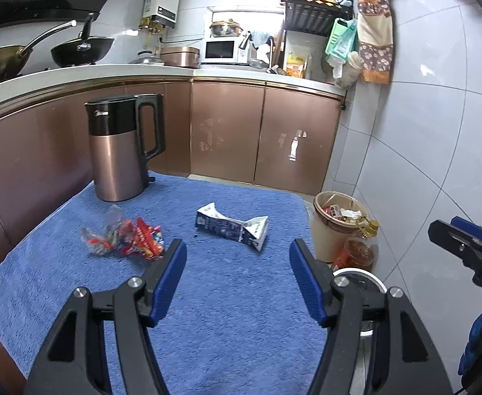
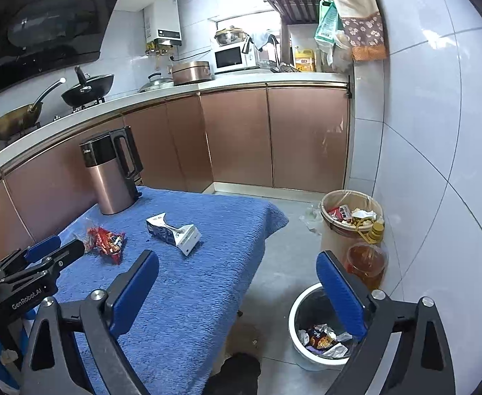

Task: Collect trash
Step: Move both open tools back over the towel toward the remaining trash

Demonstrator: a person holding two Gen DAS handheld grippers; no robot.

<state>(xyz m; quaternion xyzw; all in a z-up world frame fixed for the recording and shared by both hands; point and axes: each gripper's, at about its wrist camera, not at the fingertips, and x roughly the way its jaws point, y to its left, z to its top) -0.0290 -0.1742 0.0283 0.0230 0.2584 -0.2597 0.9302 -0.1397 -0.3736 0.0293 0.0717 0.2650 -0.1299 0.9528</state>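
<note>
Two pieces of trash lie on the blue towel [image 1: 208,312] that covers the small table. One is a squashed milk carton [image 1: 232,226], white and dark blue, lying on its side near the middle of the towel. The other is a bunch of red candy wrappers [image 1: 132,238] with some clear plastic, to the left of the carton and a little apart from it. Behind the wrappers, at the far left corner of the towel, stands a tall brown kettle [image 1: 122,148] with a black top and handle.

The left gripper [image 1: 237,278] hangs over the near part of the towel. Its blue fingers are spread apart and nothing is between them. The carton sits farther off, past the fingertips.

The right gripper [image 2: 237,291] is off to the right, over the table edge and the floor. Its fingers are spread very wide and hold nothing.

On the floor, right under the right finger, stands a white bin [image 2: 302,355] with crumpled wrappers inside. Farther back by the wall is a tan bin [image 2: 333,240] with a plastic liner, also full of trash. Between the two bins stands a bottle of oil [image 2: 367,263].
</note>
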